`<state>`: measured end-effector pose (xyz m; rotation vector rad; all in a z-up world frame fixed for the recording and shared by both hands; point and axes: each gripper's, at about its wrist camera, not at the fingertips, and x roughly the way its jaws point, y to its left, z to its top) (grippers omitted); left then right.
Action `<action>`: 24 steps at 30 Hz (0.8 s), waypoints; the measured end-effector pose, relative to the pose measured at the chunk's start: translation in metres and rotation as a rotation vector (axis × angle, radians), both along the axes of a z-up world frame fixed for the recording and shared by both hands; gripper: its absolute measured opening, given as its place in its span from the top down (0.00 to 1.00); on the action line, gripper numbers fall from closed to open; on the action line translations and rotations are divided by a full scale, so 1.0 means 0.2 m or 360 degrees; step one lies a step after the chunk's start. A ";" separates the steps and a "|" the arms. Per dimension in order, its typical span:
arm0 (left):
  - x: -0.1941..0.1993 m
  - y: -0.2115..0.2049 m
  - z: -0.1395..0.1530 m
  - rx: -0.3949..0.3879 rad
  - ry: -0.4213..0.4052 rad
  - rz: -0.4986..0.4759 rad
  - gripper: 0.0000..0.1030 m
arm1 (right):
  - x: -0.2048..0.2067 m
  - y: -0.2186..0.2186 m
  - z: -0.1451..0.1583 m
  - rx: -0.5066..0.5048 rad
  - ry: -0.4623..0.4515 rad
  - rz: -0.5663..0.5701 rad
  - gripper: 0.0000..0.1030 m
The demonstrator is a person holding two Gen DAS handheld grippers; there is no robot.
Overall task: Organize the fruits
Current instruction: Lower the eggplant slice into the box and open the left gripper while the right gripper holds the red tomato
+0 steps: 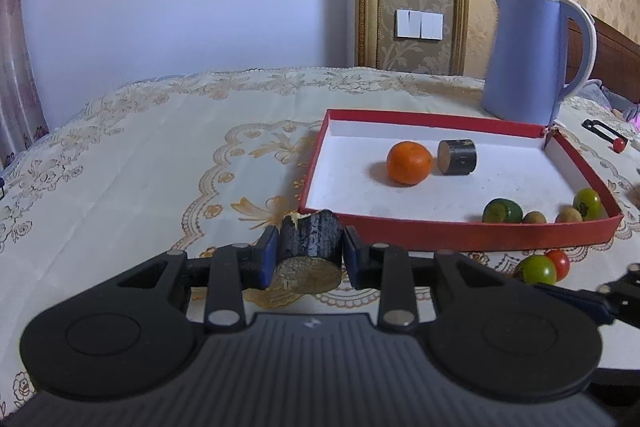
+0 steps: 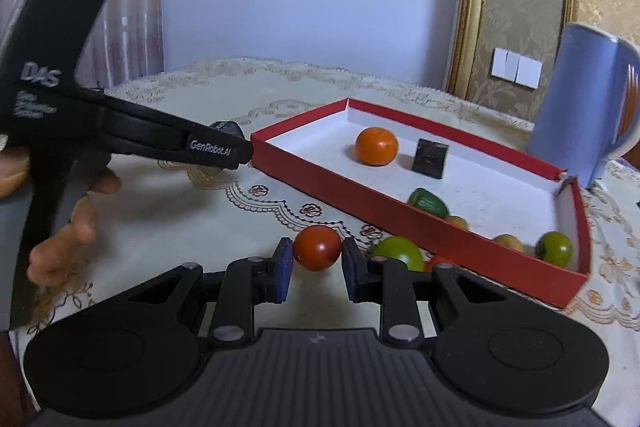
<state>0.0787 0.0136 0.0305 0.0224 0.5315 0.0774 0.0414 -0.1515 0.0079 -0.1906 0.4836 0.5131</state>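
My left gripper [image 1: 309,251] is shut on a dark cylindrical fruit piece [image 1: 310,243], held just before the near left corner of the red tray [image 1: 440,231]. In the tray lie an orange [image 1: 409,163], another dark piece [image 1: 457,157], green fruits [image 1: 502,211] and small brown ones. My right gripper [image 2: 316,259] has its pads on both sides of a red tomato [image 2: 318,247] on the tablecloth, outside the tray [image 2: 360,203]. A green tomato [image 2: 399,253] lies next to it. The left gripper [image 2: 216,149] shows in the right wrist view.
A blue kettle [image 1: 532,63] stands behind the tray at the right. A small black and red object [image 1: 608,139] lies at the far right. An embroidered cloth [image 1: 160,163] covers the table. A wall and a gold frame stand behind.
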 end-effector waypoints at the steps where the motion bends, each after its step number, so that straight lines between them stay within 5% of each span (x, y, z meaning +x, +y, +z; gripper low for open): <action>1: 0.00 -0.01 0.00 0.0006 -0.0001 -0.0003 0.70 | -0.02 -0.01 0.01 0.0000 -0.0011 -0.0002 0.75; 24: 0.34 -0.23 0.06 0.0164 0.0061 -0.0001 0.70 | -0.16 -0.39 0.06 0.0131 -0.0129 -0.0210 0.75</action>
